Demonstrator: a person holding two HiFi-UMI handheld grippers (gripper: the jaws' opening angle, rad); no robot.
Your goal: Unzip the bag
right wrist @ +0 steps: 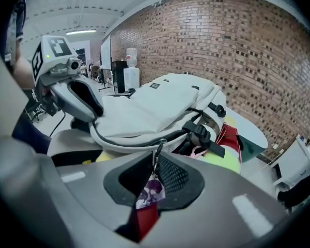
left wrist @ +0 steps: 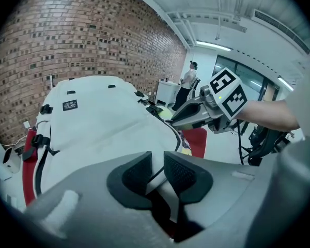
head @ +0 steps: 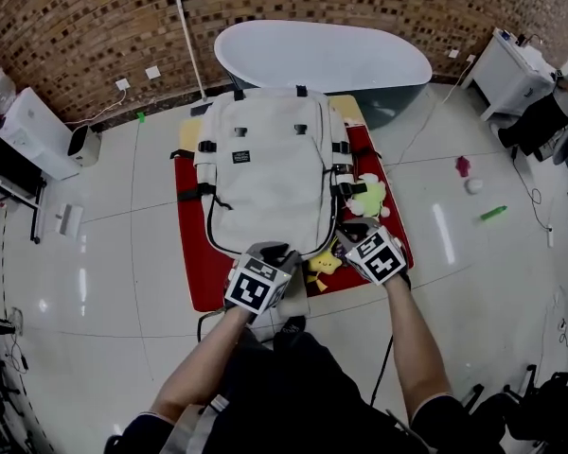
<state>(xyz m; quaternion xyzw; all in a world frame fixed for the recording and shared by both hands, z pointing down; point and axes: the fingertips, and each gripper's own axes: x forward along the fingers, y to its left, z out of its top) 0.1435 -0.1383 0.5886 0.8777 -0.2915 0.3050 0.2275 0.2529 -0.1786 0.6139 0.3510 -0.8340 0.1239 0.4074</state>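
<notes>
A white backpack lies flat on a red mat on the floor. Both grippers are at its near end. My left gripper is at the bottom middle; in the left gripper view its jaws are shut on a strip of the bag's white fabric. My right gripper is at the bottom right corner. In the right gripper view the metal zipper pull runs down between its pads, pinched there, with a small picture charm hanging below. The dark zip line curves left along the bag's edge.
A green plush toy and a yellow star toy lie on the mat by the bag's right side. A bathtub stands right behind the mat. A white appliance is at the left, a white cabinet and a seated person at the right.
</notes>
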